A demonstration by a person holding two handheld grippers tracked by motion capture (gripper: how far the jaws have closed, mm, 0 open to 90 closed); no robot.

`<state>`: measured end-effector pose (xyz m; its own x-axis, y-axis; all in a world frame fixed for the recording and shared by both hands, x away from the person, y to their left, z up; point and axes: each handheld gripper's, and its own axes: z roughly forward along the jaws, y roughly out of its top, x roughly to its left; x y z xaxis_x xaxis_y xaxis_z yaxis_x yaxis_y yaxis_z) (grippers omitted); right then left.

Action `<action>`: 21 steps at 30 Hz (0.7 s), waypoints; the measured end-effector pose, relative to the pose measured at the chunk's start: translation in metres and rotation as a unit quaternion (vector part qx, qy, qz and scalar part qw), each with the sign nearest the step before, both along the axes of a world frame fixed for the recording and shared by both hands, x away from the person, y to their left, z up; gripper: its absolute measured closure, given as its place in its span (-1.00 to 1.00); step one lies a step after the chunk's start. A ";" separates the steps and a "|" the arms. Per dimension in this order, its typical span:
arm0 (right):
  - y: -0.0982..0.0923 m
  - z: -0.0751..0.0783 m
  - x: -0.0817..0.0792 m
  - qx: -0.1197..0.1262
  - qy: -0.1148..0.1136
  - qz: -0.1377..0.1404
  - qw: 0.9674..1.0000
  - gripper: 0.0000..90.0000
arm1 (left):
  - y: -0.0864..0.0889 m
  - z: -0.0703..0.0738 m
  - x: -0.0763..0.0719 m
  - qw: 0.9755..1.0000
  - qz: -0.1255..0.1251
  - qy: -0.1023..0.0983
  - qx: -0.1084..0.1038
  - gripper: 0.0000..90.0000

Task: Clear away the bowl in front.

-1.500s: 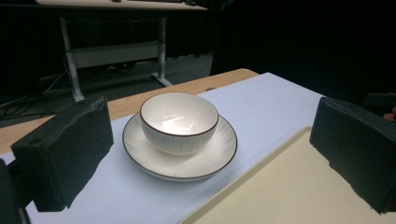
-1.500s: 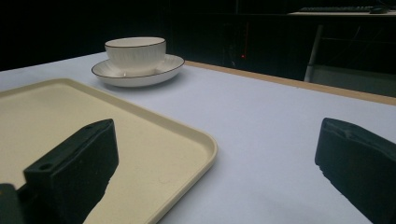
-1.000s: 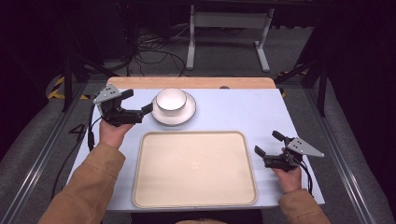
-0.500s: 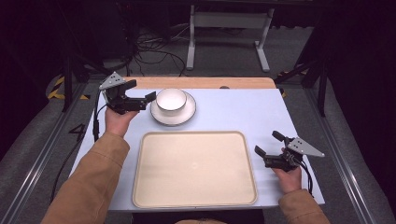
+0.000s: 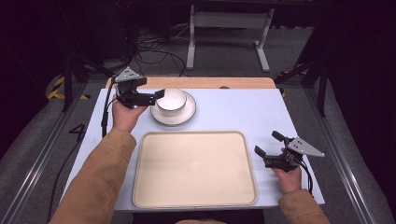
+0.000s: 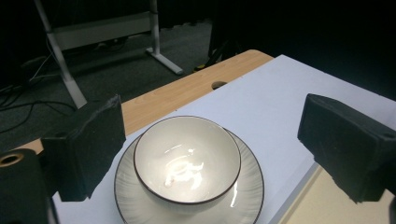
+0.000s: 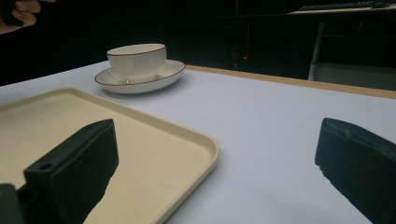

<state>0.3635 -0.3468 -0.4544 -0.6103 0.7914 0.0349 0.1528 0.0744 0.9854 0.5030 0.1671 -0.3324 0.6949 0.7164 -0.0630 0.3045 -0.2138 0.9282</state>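
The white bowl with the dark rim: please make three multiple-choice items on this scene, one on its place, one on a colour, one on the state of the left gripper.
1. Where does the white bowl with the dark rim stand?
A. on the cream tray
B. on the white round saucer
C. on the bare table

2. What colour is the rectangular plastic tray?
A. cream
B. red
C. black

3. How is the left gripper?
A. shut on the bowl
B. open, jaws either side of the bowl
C. shut, resting on the tray

Key:
1 B: the white round saucer lies under the bowl.
2 A: the tray is pale cream.
3 B: the left gripper view shows gaps between pads and bowl.
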 end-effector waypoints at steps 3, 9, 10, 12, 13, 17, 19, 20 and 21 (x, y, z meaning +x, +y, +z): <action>0.000 0.000 0.000 0.000 0.001 0.000 1.000 -1.00 | -0.004 -0.001 0.000 1.000 -0.004 -0.002 0.017 -0.68; 0.001 -0.001 0.000 -0.001 0.004 0.001 1.000 -1.00 | -0.012 -0.004 0.006 0.998 -0.013 0.022 0.050 -0.58; 0.001 -0.001 0.000 -0.001 0.004 0.001 1.000 -1.00 | -0.013 -0.004 0.007 0.998 -0.014 0.023 0.056 -0.58; 0.001 -0.001 0.000 -0.001 0.004 0.001 1.000 -1.00 | -0.019 -0.006 0.013 0.995 -0.028 0.047 0.079 -0.57; 0.001 -0.001 0.001 -0.001 0.004 0.001 1.000 -1.00 | -0.021 -0.008 0.016 0.993 -0.039 0.062 0.088 -0.57; 0.001 -0.001 0.001 -0.002 0.004 0.003 1.000 -1.00 | -0.031 -0.015 0.022 0.987 -0.047 0.087 0.127 -0.67; 0.001 -0.001 0.001 -0.003 0.004 0.003 1.000 -1.00 | -0.032 -0.016 0.023 0.987 -0.046 0.088 0.130 -0.70; 0.001 -0.001 0.001 -0.003 0.004 0.003 1.000 -1.00 | -0.034 -0.018 0.024 0.987 -0.045 0.089 0.128 -0.70; 0.001 -0.001 0.001 -0.003 0.004 0.004 1.000 -1.00 | -0.035 -0.019 0.025 0.986 -0.045 0.090 0.134 -0.70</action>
